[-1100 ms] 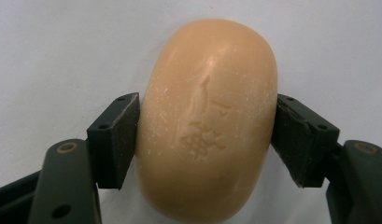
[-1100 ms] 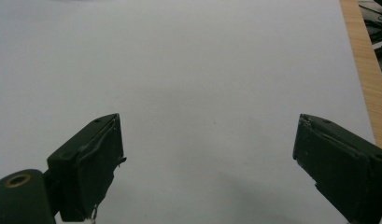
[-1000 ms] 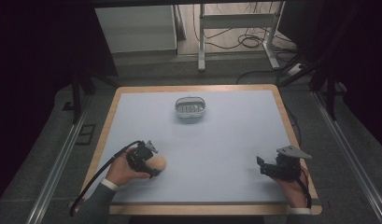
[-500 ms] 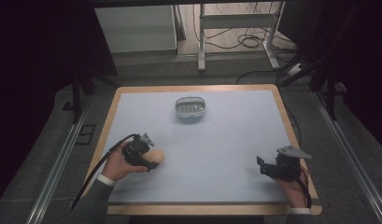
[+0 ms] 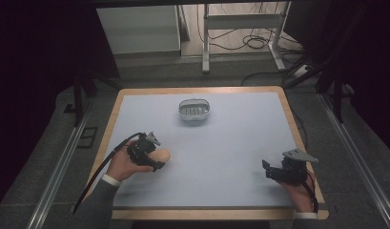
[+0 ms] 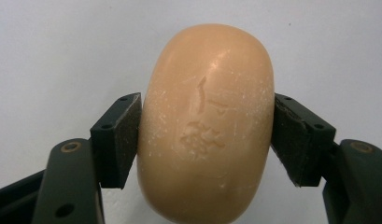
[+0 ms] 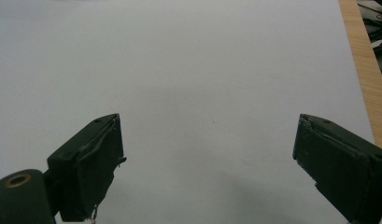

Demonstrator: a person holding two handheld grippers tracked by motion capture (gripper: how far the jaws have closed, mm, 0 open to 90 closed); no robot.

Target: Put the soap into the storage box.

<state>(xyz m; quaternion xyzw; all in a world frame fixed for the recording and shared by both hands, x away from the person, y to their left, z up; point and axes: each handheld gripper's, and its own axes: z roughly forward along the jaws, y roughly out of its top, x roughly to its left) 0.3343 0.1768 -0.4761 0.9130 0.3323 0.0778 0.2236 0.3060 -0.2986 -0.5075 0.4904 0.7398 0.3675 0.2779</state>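
Observation:
A peach oval soap bar (image 6: 205, 126) sits between the black pads of my left gripper (image 6: 205, 119), which press on both of its sides. The jaws have just been closing on it. In the high view the soap bar (image 5: 162, 155) sticks out to the right of my left gripper (image 5: 157, 160), held a little above the pale blue mat at the front left. My right gripper (image 5: 268, 170) rests near the front right edge, and my right gripper (image 7: 207, 140) stands open over bare mat. A small metal soap dish (image 5: 194, 109) stands at the back middle.
The pale blue mat (image 5: 230, 138) covers a wood-edged table (image 5: 297, 129). Dark floor, rails and a white frame with cables lie beyond the far edge. A cable trails from the left gripper off the front left.
My left gripper has risen slightly with the soap bar in it. The right gripper has stayed where it was.

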